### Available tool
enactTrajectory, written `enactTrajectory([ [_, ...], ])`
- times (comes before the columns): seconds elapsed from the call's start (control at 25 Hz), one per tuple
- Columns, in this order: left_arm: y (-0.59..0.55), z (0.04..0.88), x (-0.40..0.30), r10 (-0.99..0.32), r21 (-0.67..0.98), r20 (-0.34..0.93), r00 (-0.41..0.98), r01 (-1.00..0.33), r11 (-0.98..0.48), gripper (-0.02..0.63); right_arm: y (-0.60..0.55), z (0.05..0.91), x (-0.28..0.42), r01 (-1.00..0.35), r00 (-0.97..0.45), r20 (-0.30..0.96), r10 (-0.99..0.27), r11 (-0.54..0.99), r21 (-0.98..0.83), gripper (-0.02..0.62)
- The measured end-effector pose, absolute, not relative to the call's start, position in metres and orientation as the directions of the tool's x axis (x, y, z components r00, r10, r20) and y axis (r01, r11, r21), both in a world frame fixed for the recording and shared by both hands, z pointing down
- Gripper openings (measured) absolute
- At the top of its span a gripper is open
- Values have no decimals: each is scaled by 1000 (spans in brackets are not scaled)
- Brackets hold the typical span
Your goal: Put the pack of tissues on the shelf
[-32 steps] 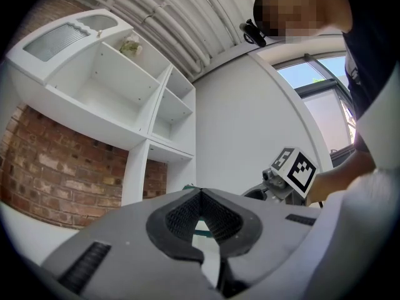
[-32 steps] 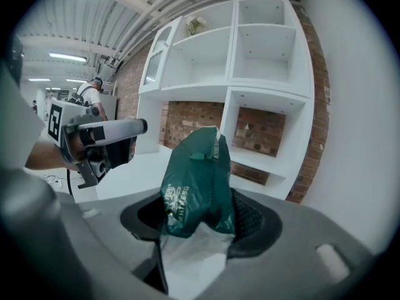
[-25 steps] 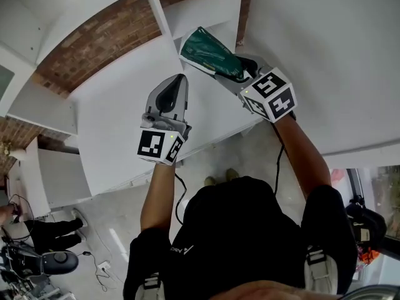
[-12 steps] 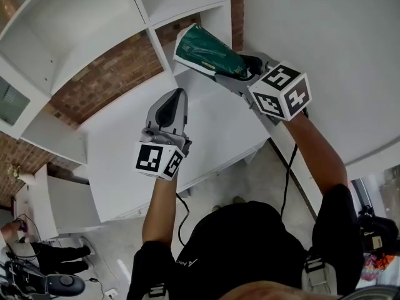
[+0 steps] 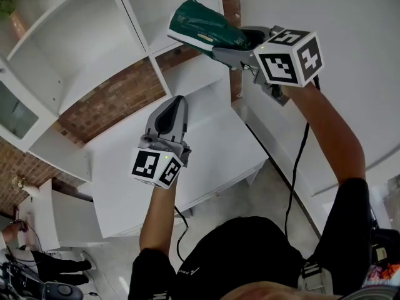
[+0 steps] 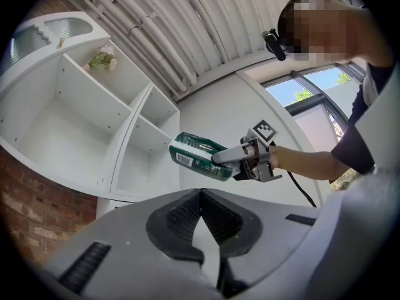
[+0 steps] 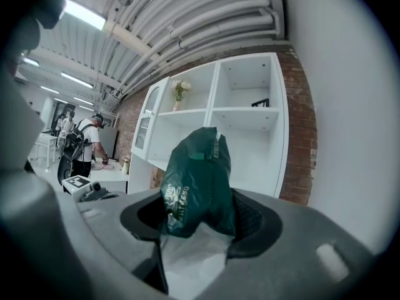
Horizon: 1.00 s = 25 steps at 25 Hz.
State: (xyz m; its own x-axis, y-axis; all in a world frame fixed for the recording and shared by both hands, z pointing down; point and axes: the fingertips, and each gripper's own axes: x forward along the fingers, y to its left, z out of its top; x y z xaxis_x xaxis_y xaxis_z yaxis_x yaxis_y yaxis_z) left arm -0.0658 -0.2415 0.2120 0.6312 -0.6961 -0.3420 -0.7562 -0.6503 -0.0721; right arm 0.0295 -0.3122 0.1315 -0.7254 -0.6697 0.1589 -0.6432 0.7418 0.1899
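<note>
Far left, a white shelf unit (image 5: pixel 134 24) with open compartments is set against a brick wall (image 5: pixel 119 95). A little bunch of flowers (image 6: pixel 103 60) is parked in one of its upper compartments.

Next over, the left gripper (image 5: pixel 180 102) is held up above a white worktop (image 5: pixel 212 142), nose pointed toward the shelf unit. Its jaws are pressed together at the tips with nothing pinched. That's plain enough in the left gripper view.

Then the pack of tissues (image 5: pixel 203 27): dark green, soft plastic wrap, with a barcode seen on its far end from the left gripper's side. It's held up in the air just in front of the right-hand column of compartments, higher than the left gripper, and isn't set down on any board. Whether its far end is brushing the edge of the shelf unit can't be told.

Furthest right, the right gripper (image 5: pixel 232 44) is clamped on the near end of the pack. The wrap is squashed between the pads and the rest of the pack is stuck out past the jaws toward the compartments. The arm behind it is stretched well up.

In the right gripper view a person (image 7: pixel 87 145) is also caught way off in the background, beyond the shelf unit's far side.
</note>
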Motion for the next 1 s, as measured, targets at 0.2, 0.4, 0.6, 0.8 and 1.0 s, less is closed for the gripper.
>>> enactTrajectory([
  [0.2, -250, 200, -53, -687, -83, -355, 634, -753, -652, -3, -329, 80, 39, -640, -724, 141, -676, 733, 228, 258],
  [0.4, -255, 158, -38, -689, -85, -373, 621, -763, -641, -3, -346, 4, 49, -643, -714, 139, -686, 722, 257, 258],
  [0.6, -269, 185, -34, -694, -117, -379, 612, -776, -620, -3, -369, -1, 52, -646, -722, 82, -687, 712, 274, 258],
  [0.8, -274, 159, -24, -708, -108, -386, 592, -791, -602, -3, -388, -57, 57, -650, -718, 59, -693, 698, 300, 258],
  [1.0, -283, 154, -16, -710, -113, -381, 592, -792, -600, -3, -410, -87, 61, -671, -700, 35, -713, 674, 311, 258],
])
